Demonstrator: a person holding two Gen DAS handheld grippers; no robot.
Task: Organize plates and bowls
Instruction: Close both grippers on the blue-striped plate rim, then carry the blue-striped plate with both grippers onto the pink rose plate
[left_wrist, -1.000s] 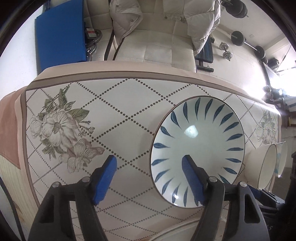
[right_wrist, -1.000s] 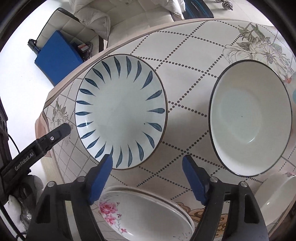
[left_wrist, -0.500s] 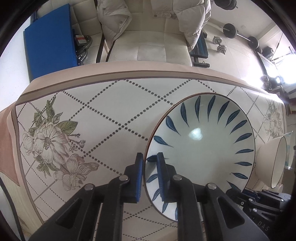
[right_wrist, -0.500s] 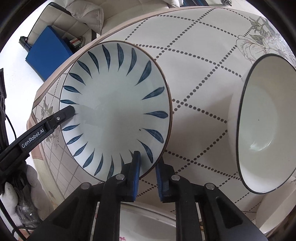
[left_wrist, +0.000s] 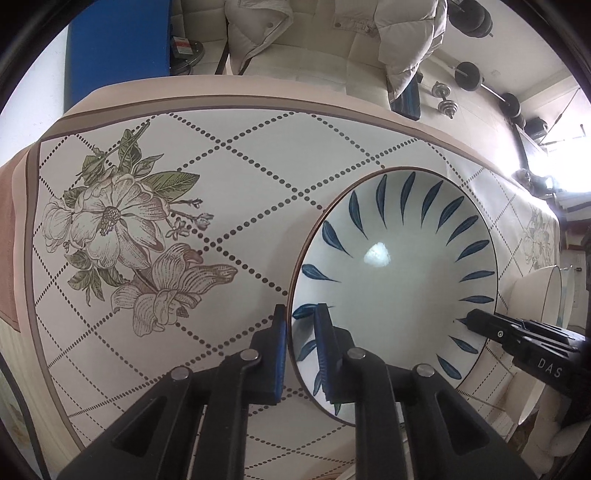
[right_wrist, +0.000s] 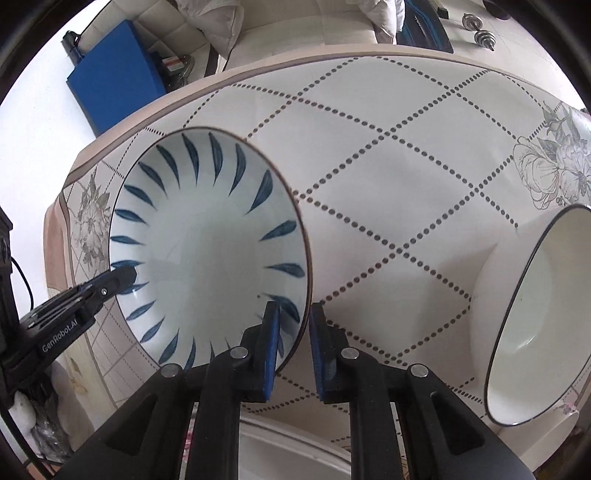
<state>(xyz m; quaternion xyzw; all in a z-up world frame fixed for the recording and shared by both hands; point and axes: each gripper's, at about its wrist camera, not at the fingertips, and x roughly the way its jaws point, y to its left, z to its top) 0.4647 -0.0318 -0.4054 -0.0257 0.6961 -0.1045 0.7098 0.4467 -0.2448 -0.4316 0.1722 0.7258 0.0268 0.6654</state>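
Note:
A white plate with blue leaf strokes (left_wrist: 399, 273) is held between both grippers above the patterned tablecloth. My left gripper (left_wrist: 300, 332) is shut on its left rim. My right gripper (right_wrist: 293, 328) is shut on its right rim; the same plate fills the left of the right wrist view (right_wrist: 207, 251). Each gripper shows in the other's view, the right one on the far rim (left_wrist: 524, 339), the left one on the far rim (right_wrist: 74, 310). A white bowl with a dark rim (right_wrist: 535, 325) stands to the right, also seen in the left wrist view (left_wrist: 535, 295).
The tablecloth (left_wrist: 236, 173) has dotted diamonds and flower prints. A white plate with pink flowers (right_wrist: 295, 454) lies at the near edge under my right gripper. Beyond the table are a cream sofa (left_wrist: 332, 33), a blue mat (left_wrist: 114, 48) and dumbbells (left_wrist: 447, 99).
Both grippers closed from wide open onto opposite rims of the blue-leaf plate. The plate has since risen off the cloth and the view has tilted.

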